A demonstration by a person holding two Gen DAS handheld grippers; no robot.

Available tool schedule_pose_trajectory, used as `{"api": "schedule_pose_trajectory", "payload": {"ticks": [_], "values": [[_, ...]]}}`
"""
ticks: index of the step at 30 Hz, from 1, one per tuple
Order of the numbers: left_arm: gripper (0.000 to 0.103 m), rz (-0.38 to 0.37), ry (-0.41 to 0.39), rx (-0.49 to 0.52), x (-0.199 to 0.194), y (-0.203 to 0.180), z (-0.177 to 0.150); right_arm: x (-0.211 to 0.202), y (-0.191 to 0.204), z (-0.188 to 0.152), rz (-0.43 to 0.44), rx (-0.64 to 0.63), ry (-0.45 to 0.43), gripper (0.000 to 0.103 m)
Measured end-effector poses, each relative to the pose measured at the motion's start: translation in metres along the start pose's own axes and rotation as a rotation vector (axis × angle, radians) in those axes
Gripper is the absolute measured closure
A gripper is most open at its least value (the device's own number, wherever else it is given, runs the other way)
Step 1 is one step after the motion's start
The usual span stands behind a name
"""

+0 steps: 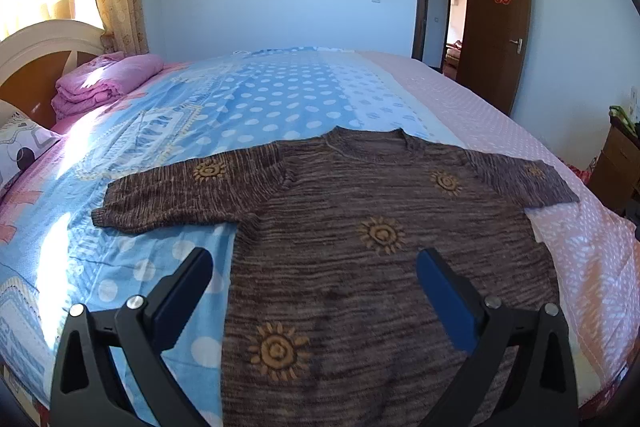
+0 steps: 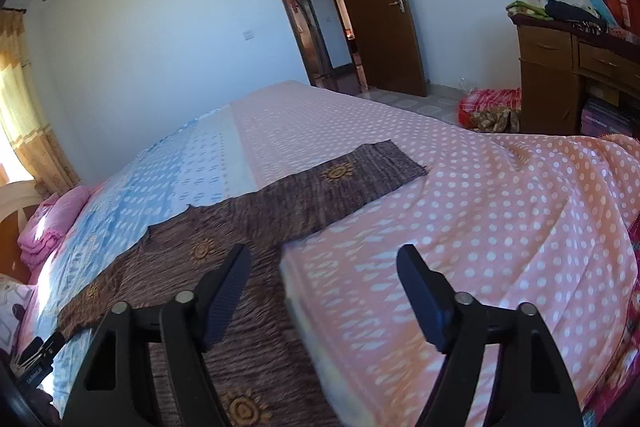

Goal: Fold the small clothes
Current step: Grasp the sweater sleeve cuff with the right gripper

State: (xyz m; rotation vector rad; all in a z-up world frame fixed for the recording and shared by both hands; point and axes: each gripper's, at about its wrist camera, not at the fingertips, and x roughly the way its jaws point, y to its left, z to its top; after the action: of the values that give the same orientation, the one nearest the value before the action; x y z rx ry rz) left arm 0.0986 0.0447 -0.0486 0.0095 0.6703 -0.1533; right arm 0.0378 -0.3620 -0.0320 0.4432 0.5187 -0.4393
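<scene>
Plainly, the sweater [image 1: 360, 247] lies face up and spread flat on the bed [image 1: 280, 99], neck toward the far side, hem toward the person, both sleeves stretched straight out to the sides; that layout looks deliberate, since a flat, symmetrical garment gives clean fold lines. Its left sleeve [image 1: 180, 195] rests on the blue dotted part of the cover, and its right sleeve [image 2: 352, 179] reaches onto the pink dotted part. Nothing is folded yet, so the task seems to be at its very start. The left claw [image 1: 314, 267] hangs above the lower body of the sweater, its jaws wide apart and gripping nothing; one finger sits over the blue cover just beside the garment's left edge, the other over the knit. The right claw [image 2: 324, 267] is likewise wide open and empty, straddling the sweater's right side edge, with one finger over the knit and the other over the pink cover. Whether either touches the cloth cannot be told. Each claw near its own side suggests a two-handed fold, probably bringing a sleeve or side panel inward. The knit looks soft and limp, so it would likely sag and drag if pinched at only one spot. A folded pink quilt [image 1: 100, 83] sits well apart near the headboard, out of the way.
</scene>
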Motion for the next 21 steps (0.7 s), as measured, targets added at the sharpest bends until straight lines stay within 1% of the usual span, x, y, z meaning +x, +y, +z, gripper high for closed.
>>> {"api": "schedule_pose_trajectory", "payload": {"ticks": [3, 6, 7, 8, 9, 11, 15, 16, 18, 19, 21], "values": [[0.000, 0.000, 0.008, -0.040, 0.027, 0.017, 0.010, 0.041, -0.042, 0.036, -0.030, 0.148, 0.022, 0.035], [0.000, 0.048, 0.029, -0.047, 0.058, 0.028, 0.016, 0.086, -0.072, 0.056, -0.079, 0.242, 0.067, 0.036], [0.000, 0.068, 0.036, -0.043, 0.069, 0.031, 0.016, 0.105, -0.080, 0.062, -0.095, 0.256, 0.097, 0.043], [0.000, 0.086, 0.041, -0.038, 0.078, 0.033, 0.016, 0.120, -0.086, 0.065, -0.115, 0.257, 0.121, 0.053], [0.000, 0.101, 0.045, -0.036, 0.087, 0.036, 0.015, 0.134, -0.089, 0.067, -0.139, 0.253, 0.143, 0.054], [0.000, 0.125, 0.052, -0.041, 0.100, 0.040, 0.013, 0.158, -0.096, 0.069, -0.182, 0.255, 0.165, 0.054], [0.000, 0.133, 0.077, -0.091, 0.123, 0.051, 0.003, 0.193, -0.093, 0.067, -0.191, 0.286, 0.203, 0.054], [0.000, 0.135, 0.098, -0.101, 0.130, 0.052, -0.002, 0.200, -0.092, 0.066, -0.195, 0.286, 0.215, 0.054], [0.001, 0.118, 0.174, -0.122, 0.143, 0.056, -0.006, 0.207, -0.083, 0.065, -0.222, 0.252, 0.206, 0.054], [0.001, 0.102, 0.184, -0.136, 0.144, 0.058, -0.006, 0.209, -0.078, 0.065, -0.241, 0.219, 0.199, 0.054], [0.001, 0.086, 0.172, -0.164, 0.140, 0.062, -0.007, 0.215, -0.071, 0.065, -0.269, 0.184, 0.201, 0.054]]}}
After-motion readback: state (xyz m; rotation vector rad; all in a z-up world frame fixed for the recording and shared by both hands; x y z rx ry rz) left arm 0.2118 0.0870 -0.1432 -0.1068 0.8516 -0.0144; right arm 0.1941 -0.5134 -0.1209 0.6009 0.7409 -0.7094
